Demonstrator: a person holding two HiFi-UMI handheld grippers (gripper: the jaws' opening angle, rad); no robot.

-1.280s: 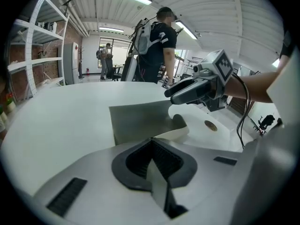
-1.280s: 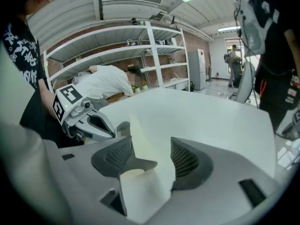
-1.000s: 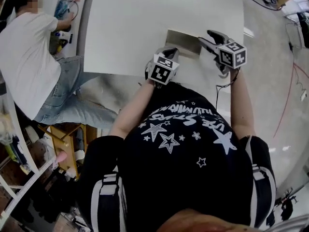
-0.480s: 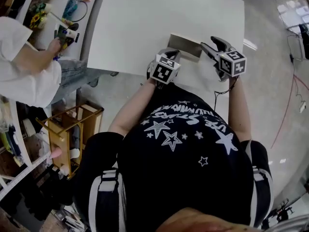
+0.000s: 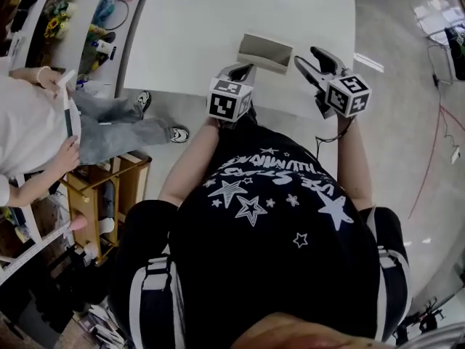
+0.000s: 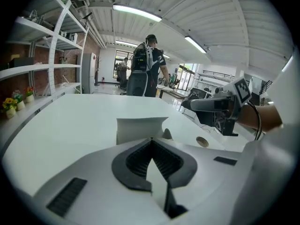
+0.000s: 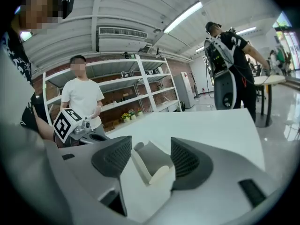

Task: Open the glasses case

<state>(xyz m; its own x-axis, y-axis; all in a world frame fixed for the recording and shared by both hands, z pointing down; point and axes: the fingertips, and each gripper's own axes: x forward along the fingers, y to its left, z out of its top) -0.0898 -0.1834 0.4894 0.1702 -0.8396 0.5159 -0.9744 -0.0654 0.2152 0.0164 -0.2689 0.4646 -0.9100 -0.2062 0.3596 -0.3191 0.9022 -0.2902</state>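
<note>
A pale grey glasses case [image 5: 266,52] lies shut on the white table [image 5: 218,20], close to the near edge. My left gripper [image 5: 243,69] hovers just in front of the case's left end. In the left gripper view its jaws meet at the tips with nothing held, and the case [image 6: 140,129] stands right behind my left gripper [image 6: 151,140]. My right gripper [image 5: 306,55] sits at the case's right end with its jaws spread. In the right gripper view the case [image 7: 149,165] shows beyond the gap of my right gripper [image 7: 151,144], not touched.
A person in a white shirt [image 5: 36,122] stands left of the table beside a wooden rack [image 5: 102,195]. A shelf with small items [image 5: 80,13] runs along the far left. The table has a round hole [image 6: 202,141]. Cables [image 5: 439,122] lie on the floor at the right.
The head view has shifted a little. The person at the left has turned away from the shelf. Both grippers stay by the case, the right one slightly drawn back.
</note>
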